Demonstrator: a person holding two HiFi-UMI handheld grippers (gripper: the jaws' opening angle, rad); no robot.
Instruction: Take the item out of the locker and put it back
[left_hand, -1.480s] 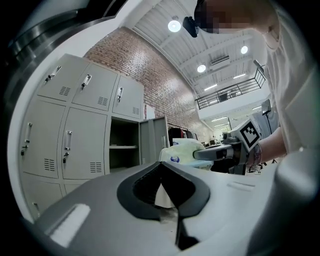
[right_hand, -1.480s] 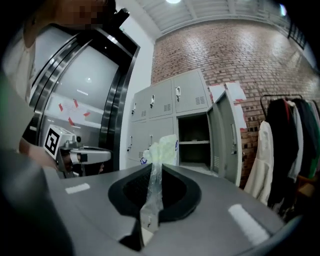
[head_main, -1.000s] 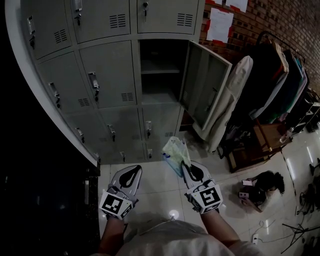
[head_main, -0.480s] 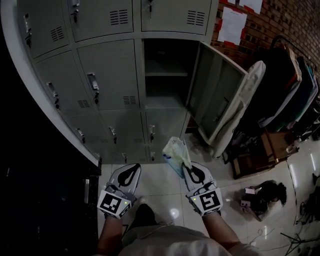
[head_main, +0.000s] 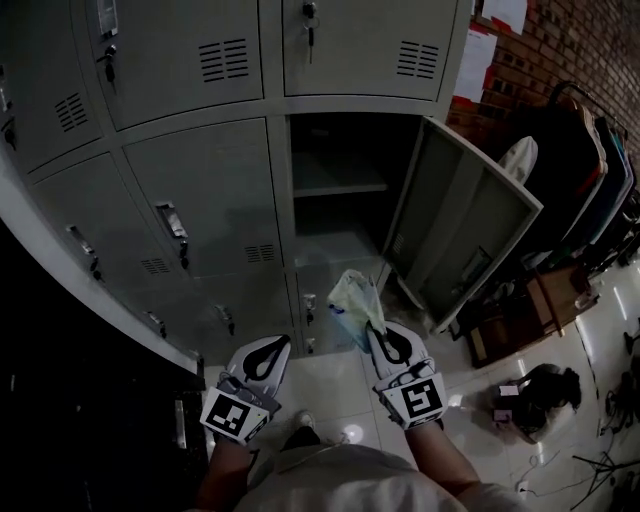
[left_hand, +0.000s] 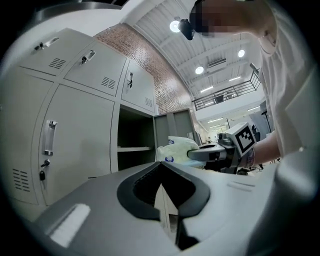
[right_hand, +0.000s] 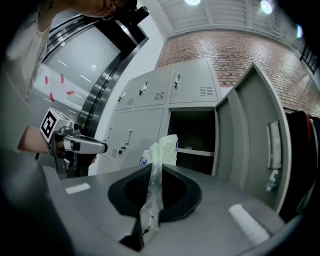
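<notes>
1. The plastic bag (head_main: 352, 300), the task's item, is outside the open locker (head_main: 335, 215). It hangs in the air just in front of and below the locker's opening, and touches neither the compartment nor the floor.
2. The right gripper (head_main: 378, 335) has the bag. Its fingers are pressed together on a twisted neck of the clear plastic, and the pale bulk of the bag stands out past the tips toward the locker.
3. The left gripper (head_main: 262, 358) sits to the left of the bag, in front of the closed lockers beside the open one. Its fingers are together with nothing between them, so it takes no part in the hold.
4. The locker's door (head_main: 470, 235) is swung wide to the right of the opening, so the way in is free. The inside is dim. A shelf (head_main: 335, 185) crosses it, and I can make out nothing lying above or below that shelf.
5. By my reading, the taking-out half is done, since the item is clear of the compartment and carried by one gripper.
6. The return is left to do: carry the bag forward and up through the opening, set it inside the locker, then part the right fingers and draw back. Whether the door should be closed afterwards the task does not say.
</notes>
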